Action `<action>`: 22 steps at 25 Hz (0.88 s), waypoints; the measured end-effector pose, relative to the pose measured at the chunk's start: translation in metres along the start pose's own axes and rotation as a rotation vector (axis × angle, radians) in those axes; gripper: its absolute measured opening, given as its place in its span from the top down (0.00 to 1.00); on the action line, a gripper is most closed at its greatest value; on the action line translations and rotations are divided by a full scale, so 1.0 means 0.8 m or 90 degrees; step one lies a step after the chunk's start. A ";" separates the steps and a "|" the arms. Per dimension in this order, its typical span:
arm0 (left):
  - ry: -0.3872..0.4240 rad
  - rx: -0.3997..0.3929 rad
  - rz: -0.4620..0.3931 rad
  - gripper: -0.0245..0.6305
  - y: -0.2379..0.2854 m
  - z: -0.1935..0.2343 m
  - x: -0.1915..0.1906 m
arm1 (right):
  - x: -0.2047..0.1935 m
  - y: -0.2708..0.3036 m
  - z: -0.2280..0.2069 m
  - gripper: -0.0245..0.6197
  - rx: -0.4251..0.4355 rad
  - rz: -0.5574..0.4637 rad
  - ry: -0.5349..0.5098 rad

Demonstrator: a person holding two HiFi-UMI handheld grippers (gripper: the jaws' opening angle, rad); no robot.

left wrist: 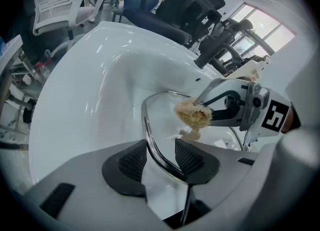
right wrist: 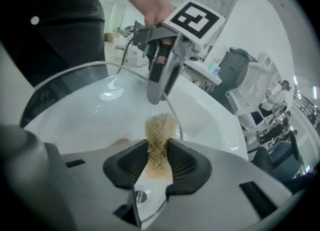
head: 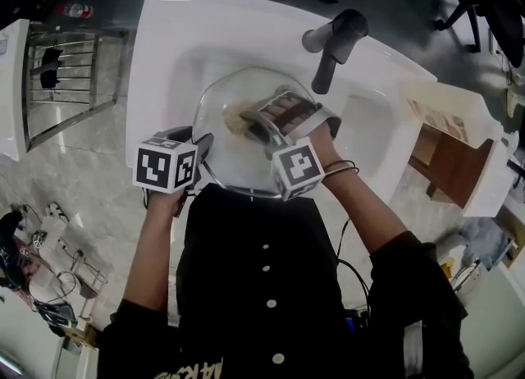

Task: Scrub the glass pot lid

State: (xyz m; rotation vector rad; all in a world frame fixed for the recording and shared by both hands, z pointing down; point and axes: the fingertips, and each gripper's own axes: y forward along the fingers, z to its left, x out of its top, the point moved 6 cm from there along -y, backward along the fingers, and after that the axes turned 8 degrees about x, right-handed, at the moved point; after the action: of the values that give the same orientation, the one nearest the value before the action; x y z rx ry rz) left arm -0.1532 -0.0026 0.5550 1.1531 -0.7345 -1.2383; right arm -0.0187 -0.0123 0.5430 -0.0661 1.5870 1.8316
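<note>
A round glass pot lid (head: 225, 160) with a metal rim is held tilted over the white sink (head: 176, 33). My left gripper (head: 202, 152) is shut on its left rim. In the left gripper view the rim (left wrist: 149, 135) runs between the pads of the left gripper (left wrist: 161, 157). My right gripper (head: 256, 121) is shut on a tan loofah scrubber (head: 238, 118), which rests on the glass near the lid's far side. The right gripper view shows the scrubber (right wrist: 160, 135) pinched between the jaws of the right gripper (right wrist: 159, 157), with the left gripper (right wrist: 156, 97) just beyond it.
A black faucet (head: 336, 45) rises at the sink's far right, close to the lid's edge. A wire dish rack (head: 70, 82) stands to the left. A wooden box (head: 451, 156) sits on the counter at the right. Office chairs stand beyond the sink.
</note>
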 end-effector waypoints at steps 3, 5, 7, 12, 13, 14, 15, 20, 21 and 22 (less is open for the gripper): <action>-0.001 -0.003 -0.001 0.66 0.001 -0.001 0.001 | 0.014 0.025 -0.014 0.76 -0.029 -0.026 0.004; -0.001 -0.003 -0.001 0.66 0.001 0.000 0.001 | 0.023 0.035 -0.020 0.76 -0.036 -0.031 -0.007; -0.002 -0.003 0.001 0.67 0.001 0.001 0.000 | 0.032 0.042 -0.022 0.76 -0.035 -0.035 -0.019; 0.003 -0.004 0.007 0.66 0.002 0.000 0.001 | 0.037 0.052 -0.020 0.76 0.001 -0.026 -0.056; 0.006 -0.004 0.008 0.66 0.002 0.000 0.000 | 0.036 0.052 -0.019 0.76 0.012 -0.020 -0.059; 0.007 -0.004 0.008 0.66 0.003 -0.001 0.000 | 0.036 0.051 -0.018 0.76 0.025 -0.015 -0.063; 0.008 -0.005 0.009 0.66 0.003 -0.001 0.000 | 0.035 0.050 -0.017 0.76 0.039 -0.009 -0.066; 0.006 -0.004 0.007 0.66 0.003 -0.001 0.000 | 0.024 0.040 -0.003 0.76 0.089 0.008 -0.073; 0.006 -0.004 0.007 0.66 0.003 -0.002 0.000 | 0.022 0.038 0.002 0.76 0.095 0.011 -0.076; 0.006 -0.003 0.007 0.66 0.003 -0.002 0.000 | 0.019 0.034 0.006 0.76 0.100 0.015 -0.080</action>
State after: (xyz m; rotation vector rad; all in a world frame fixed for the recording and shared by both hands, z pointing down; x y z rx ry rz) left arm -0.1509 -0.0026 0.5570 1.1485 -0.7291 -1.2251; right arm -0.0429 -0.0007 0.5603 0.1363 1.6433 1.6876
